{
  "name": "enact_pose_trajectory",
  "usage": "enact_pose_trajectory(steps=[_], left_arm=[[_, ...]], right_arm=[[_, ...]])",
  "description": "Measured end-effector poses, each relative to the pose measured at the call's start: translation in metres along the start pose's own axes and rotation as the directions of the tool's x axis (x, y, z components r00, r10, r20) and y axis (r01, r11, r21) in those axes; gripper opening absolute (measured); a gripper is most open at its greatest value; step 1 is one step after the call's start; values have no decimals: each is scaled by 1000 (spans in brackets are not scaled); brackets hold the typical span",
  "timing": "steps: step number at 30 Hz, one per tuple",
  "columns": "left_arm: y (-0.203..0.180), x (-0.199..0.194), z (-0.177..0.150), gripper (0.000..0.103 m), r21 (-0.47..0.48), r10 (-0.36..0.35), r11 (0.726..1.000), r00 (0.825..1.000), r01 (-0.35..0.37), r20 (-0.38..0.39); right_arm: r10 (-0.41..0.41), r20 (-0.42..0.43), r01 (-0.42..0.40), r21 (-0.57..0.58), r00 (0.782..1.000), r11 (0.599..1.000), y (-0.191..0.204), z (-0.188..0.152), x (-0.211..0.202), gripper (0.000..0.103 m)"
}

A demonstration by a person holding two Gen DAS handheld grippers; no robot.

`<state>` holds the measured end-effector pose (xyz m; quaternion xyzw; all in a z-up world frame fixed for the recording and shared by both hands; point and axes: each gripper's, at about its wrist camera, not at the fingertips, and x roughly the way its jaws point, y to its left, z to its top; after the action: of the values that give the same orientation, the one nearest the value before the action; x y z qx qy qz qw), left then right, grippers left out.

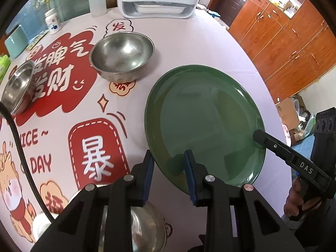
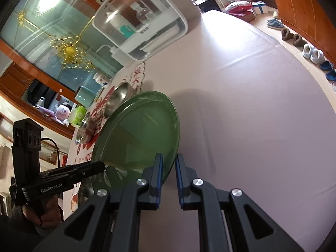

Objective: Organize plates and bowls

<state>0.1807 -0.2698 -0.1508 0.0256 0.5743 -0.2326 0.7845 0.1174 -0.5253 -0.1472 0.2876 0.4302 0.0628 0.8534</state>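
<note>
Left wrist view: green plate (image 1: 205, 124) lifted off the tablecloth (image 1: 189, 42), tilted. My left gripper (image 1: 170, 163) pinches its near rim; my right gripper (image 2: 169, 168), nearly closed, clamps the opposite rim. Large steel bowl (image 1: 122, 55) sits beyond the plate, small steel bowl (image 1: 17, 88) farther left.

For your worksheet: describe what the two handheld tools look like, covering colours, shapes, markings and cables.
Both tools are black pistol-grip frames with silver bolts and blue-padded fingers. The left tool reads "GenRobot.AI" on its side and trails a black cable. The right tool is lettered "DAS". Each carries a black box with three round lenses.
</note>
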Motion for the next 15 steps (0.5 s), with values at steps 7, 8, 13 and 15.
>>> enact_pose_trajectory(steps=[7, 8, 13, 15], left_arm=[[-6, -27, -28, 27, -33, 4, 999, 999, -3, 46], [-6, -29, -30, 27, -37, 5, 999, 999, -3, 51], [0, -47, -44, 27, -74, -3, 997, 996, 10, 85], [3, -53, -49, 27, -80, -3, 997, 995, 11, 102]], right_arm=[[34, 13, -34, -43, 999, 999, 17, -5, -15, 12], [40, 17, -39, -48, 999, 998, 20, -6, -17, 12], [55, 21, -53, -70, 998, 996, 31, -12, -26, 12], [60, 24, -58, -78, 998, 995, 36, -16, -29, 12]])
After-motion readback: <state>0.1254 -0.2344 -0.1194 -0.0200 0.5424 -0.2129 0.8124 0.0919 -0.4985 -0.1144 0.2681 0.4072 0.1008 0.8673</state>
